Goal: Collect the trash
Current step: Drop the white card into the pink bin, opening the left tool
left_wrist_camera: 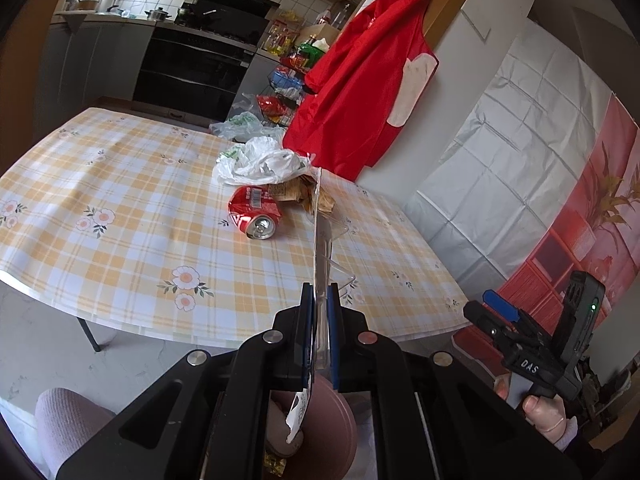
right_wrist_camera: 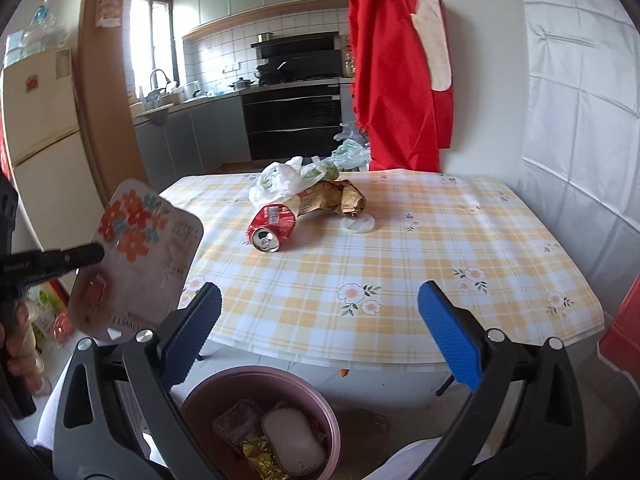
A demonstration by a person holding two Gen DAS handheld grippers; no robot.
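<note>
Yellow-checked table (right_wrist_camera: 400, 280) carries the leftover trash, well apart from both my grippers. Pink bin (right_wrist_camera: 256, 376) sits below my right gripper (right_wrist_camera: 320, 332), whose jaws are spread wide with nothing between them. My left gripper (left_wrist_camera: 320, 312) is clenched on the edge of 1 flat plastic package (right_wrist_camera: 136, 256), stiff and light, seemingly slippery. Plastic bag (right_wrist_camera: 280, 180) is soft, so bunch it. Crumpled brown wrapper (right_wrist_camera: 336, 198) looks light and crinkly. Red can (right_wrist_camera: 272, 224) lies dented on its side; I'd pinch across its middle.
</note>
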